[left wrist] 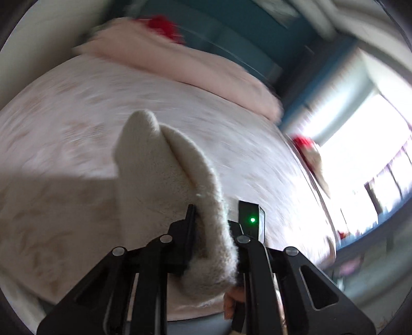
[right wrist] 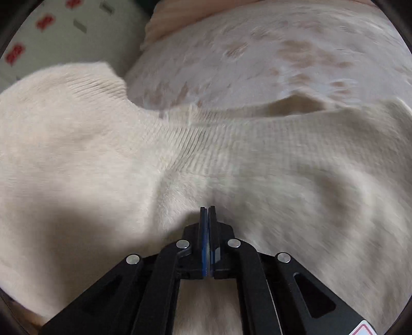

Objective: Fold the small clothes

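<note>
A cream fuzzy knit sweater [right wrist: 128,154] lies spread on the bed, with its ribbed neckline [right wrist: 206,136] running across the middle of the right wrist view. My right gripper [right wrist: 208,210] is shut, fingertips together just above the sweater's body, with nothing visibly held. My left gripper [left wrist: 219,214] is shut on a thick fold of the same cream sweater [left wrist: 167,175], which bunches between its fingers and is lifted above the bed.
The bed has a pale floral cover [left wrist: 64,123]. A folded pink blanket [left wrist: 180,67] lies at its far side with something red [left wrist: 164,25] on it. A bright window [left wrist: 360,154] is at the right. A white wall with red marks [right wrist: 46,23] is top left.
</note>
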`<state>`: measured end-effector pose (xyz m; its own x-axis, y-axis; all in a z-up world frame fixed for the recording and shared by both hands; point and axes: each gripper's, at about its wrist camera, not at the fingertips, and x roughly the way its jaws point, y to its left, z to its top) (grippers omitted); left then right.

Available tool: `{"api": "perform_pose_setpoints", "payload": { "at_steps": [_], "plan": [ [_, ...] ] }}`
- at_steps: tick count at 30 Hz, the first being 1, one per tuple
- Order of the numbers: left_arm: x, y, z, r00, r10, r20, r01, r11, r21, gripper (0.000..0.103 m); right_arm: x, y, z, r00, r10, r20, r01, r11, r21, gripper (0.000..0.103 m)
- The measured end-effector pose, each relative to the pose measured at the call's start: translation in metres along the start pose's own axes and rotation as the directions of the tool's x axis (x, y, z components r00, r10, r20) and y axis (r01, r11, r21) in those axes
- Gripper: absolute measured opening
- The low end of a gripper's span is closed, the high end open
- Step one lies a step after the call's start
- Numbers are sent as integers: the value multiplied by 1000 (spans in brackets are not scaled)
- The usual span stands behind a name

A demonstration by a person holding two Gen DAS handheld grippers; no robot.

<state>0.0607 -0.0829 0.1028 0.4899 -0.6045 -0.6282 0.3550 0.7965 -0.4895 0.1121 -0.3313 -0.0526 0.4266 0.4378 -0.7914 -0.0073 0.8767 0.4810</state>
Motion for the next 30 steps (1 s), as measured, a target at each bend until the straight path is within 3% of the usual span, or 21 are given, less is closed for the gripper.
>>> {"api": "perform_pose_setpoints", "payload": {
  "at_steps": [3, 5, 8, 10, 11, 12, 15, 17, 21, 24, 26, 28, 30],
  "plan": [
    [50, -55, -23, 995, -20, -99, 33, 991, 133, 17, -66, -42, -21, 993, -80, 83, 75, 996, 57, 19],
    [97, -75, -48, 977, 7, -212, 29, 986, 167, 22, -101, -76, -39, 985, -143, 95, 132, 985, 111, 39],
    [137, -77, -88, 950, 64, -306, -16, 987, 157, 31, -125, -105, -57, 971, -226, 84, 211, 966, 152, 40],
    [129, -75, -103, 956, 43, -290, -5, 992, 129, 50, -140, -116, -63, 976, -195, 98, 175, 968, 182, 45],
    [117, -73, -107, 966, 55, -252, -19, 989, 147, 70, -144, -118, -62, 980, -161, 113, 138, 971, 194, 54],
    [105, -69, -109, 971, 73, -227, -35, 985, 167, 83, -147, -118, -59, 984, -118, 131, 90, 976, 200, 59],
    [65, -66, -121, 979, 134, -155, -87, 957, 278, 89, -134, -104, -36, 988, -16, 154, -10, 986, 164, 71],
    [51, -62, -126, 969, 216, -116, -164, 922, 351, 91, -120, -98, -29, 991, 17, 131, -37, 988, 151, 77],
    [50, -38, -142, 932, 352, -93, -272, 844, 463, 91, -72, -87, -1, 997, 40, 62, -49, 986, 162, 77],
    [56, -24, -154, 916, 397, -61, -315, 804, 504, 91, -44, -76, 5, 1000, 16, 21, -19, 986, 167, 73],
    [64, -18, -157, 901, 432, -44, -353, 786, 508, 91, -37, -65, 11, 1000, 16, 15, -18, 989, 146, 18],
    [67, -7, -152, 896, 436, -83, -348, 807, 478, 91, -56, -47, 16, 996, 59, 68, -66, 992, 109, 17],
    [70, -2, -146, 901, 417, -118, -330, 837, 437, 91, -102, -24, 24, 981, 72, 182, -78, 997, 21, 15]
  ]
}}
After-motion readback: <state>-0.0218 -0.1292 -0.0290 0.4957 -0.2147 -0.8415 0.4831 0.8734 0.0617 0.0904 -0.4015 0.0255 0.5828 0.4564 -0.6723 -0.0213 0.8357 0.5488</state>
